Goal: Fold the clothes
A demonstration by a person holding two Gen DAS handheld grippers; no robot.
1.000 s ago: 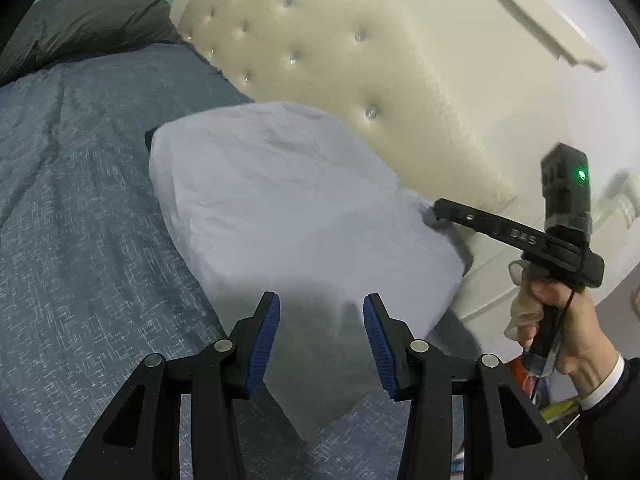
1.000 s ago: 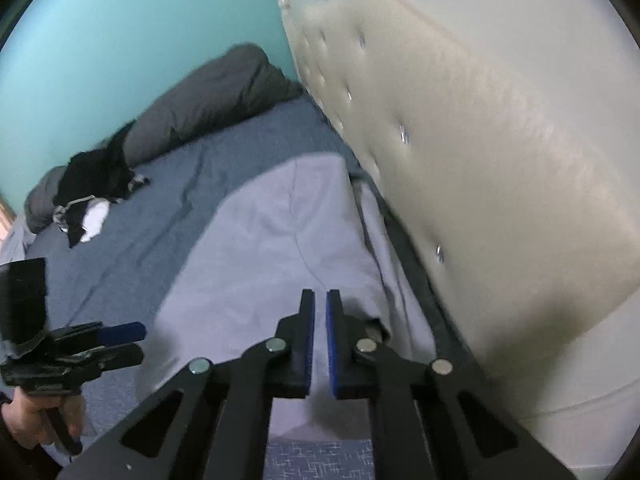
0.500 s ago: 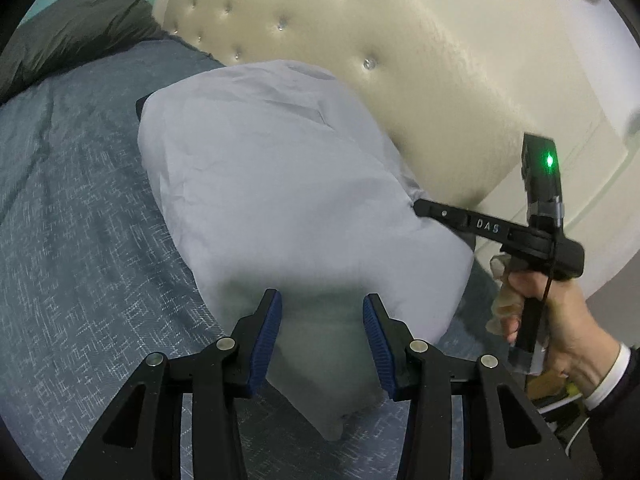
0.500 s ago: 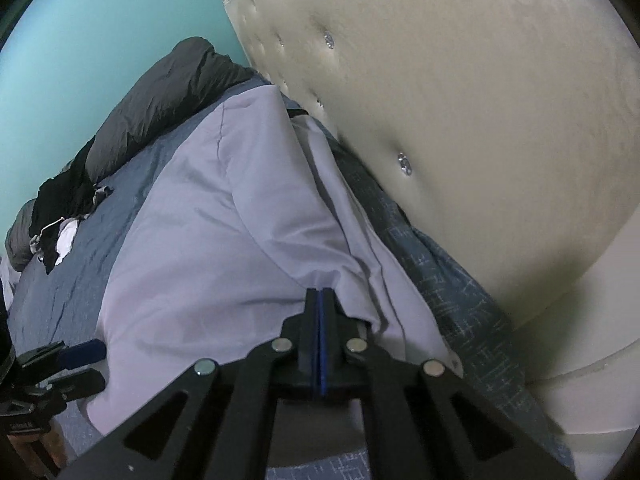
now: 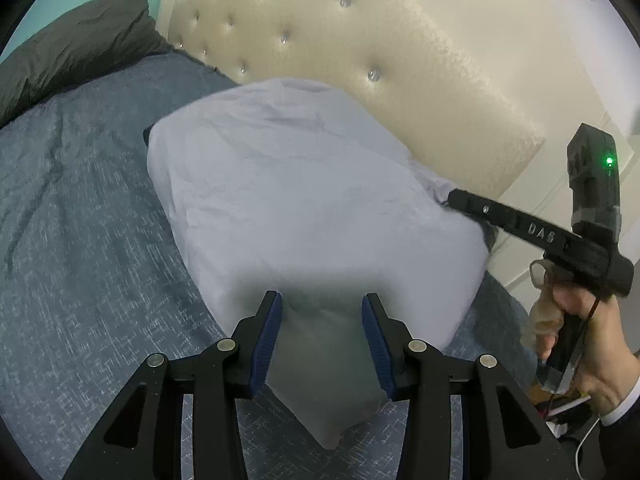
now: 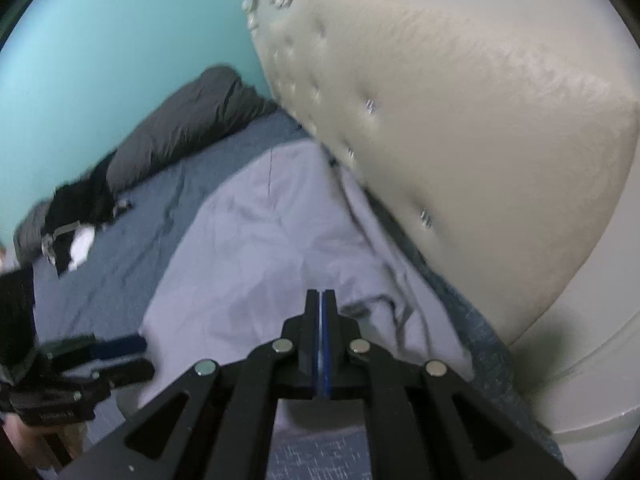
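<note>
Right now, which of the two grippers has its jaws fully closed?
The right gripper: its blue pads meet at the pale lilac garment's edge near the headboard. The left gripper stands open, with a gap between its pads.

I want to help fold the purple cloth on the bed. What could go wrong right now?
1. The right gripper is shut on a small pinch of the lilac cloth; a tug might slip it free.
2. The left gripper is open, so its corner lies loose and could sag unevenly.
3. The cloth's far edge lies against the cream headboard and might snag there.
</note>
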